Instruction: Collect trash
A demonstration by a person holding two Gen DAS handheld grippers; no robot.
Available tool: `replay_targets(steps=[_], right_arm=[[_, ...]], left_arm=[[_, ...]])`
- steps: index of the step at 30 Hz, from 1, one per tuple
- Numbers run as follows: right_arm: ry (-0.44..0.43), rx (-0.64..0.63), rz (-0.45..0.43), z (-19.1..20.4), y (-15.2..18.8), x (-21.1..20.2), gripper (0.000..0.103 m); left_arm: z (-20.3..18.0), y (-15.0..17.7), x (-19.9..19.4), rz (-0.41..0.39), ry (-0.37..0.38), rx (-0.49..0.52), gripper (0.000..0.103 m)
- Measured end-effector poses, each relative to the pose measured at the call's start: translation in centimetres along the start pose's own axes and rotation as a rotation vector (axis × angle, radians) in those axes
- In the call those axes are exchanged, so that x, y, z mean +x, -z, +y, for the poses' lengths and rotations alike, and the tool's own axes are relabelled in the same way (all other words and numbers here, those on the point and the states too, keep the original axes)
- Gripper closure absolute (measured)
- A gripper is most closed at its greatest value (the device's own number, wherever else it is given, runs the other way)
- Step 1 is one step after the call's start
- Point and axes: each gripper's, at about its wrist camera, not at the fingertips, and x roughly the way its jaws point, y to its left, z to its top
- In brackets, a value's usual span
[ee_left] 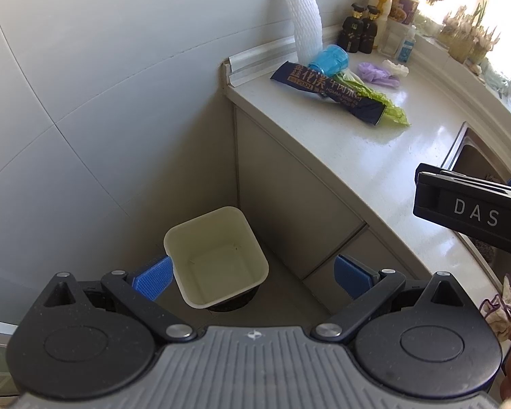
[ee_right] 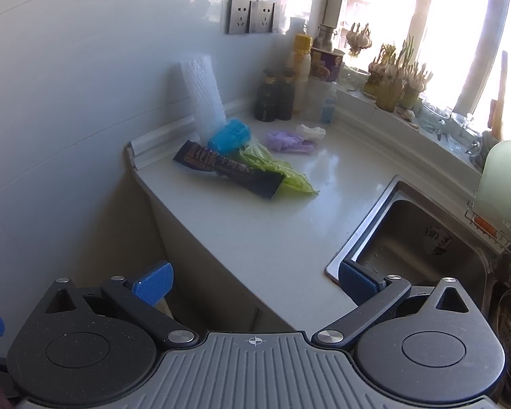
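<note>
A cream square bin (ee_left: 218,255) stands on the floor beside the counter, empty inside. My left gripper (ee_left: 253,277) is open above it, holding nothing. On the counter (ee_right: 272,238) lie a dark wrapper (ee_right: 228,169) (ee_left: 327,92), green lettuce leaves (ee_right: 289,175) (ee_left: 388,104), a blue plastic cup on its side (ee_right: 230,136) (ee_left: 328,59), a purple glove (ee_right: 288,142) (ee_left: 378,74) and a white crumpled scrap (ee_right: 310,132). My right gripper (ee_right: 253,277) is open and empty over the counter's front edge; its body (ee_left: 473,214) shows at the right of the left wrist view.
A white foam sleeve (ee_right: 201,92) stands against the wall. Dark bottles (ee_right: 276,97) and a yellow-capped bottle (ee_right: 301,54) stand at the back. A steel sink (ee_right: 422,242) lies to the right, with a dish rack (ee_right: 497,204). Garlic and plants line the windowsill (ee_right: 395,78).
</note>
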Motion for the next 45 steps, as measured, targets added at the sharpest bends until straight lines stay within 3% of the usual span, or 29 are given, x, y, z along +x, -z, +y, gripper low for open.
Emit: replay_targets(steps=[45], right_arm=[[-0.019,0.000,0.002,-0.1,-0.7,1.2,0.000]], left_arm=[[-0.4,-0.2,0.6,-0.001,-0.022,-0.009,0.002]])
